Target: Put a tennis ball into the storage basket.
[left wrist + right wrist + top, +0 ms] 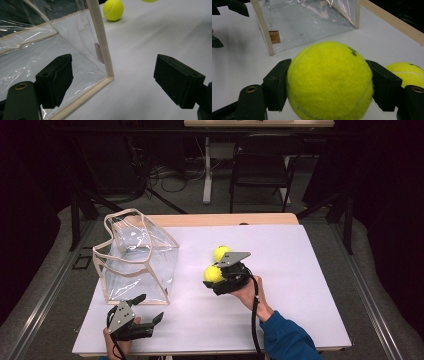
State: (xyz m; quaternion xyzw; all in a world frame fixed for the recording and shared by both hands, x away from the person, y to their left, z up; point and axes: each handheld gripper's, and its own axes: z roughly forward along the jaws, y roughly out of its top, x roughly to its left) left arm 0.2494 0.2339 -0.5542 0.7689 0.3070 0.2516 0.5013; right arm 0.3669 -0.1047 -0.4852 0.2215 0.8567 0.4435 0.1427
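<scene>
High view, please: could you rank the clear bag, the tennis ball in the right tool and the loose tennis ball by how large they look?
1. Clear bag, by far the largest.
2 and 3. The held ball, in the right tool, and the loose ball look alike, so I won't rank them.

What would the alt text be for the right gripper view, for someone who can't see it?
Two black jaws of the right gripper clamp a yellow tennis ball close to the camera. A second tennis ball lies on the white table at the right, and a clear plastic bag with beige trim stands behind.
</scene>
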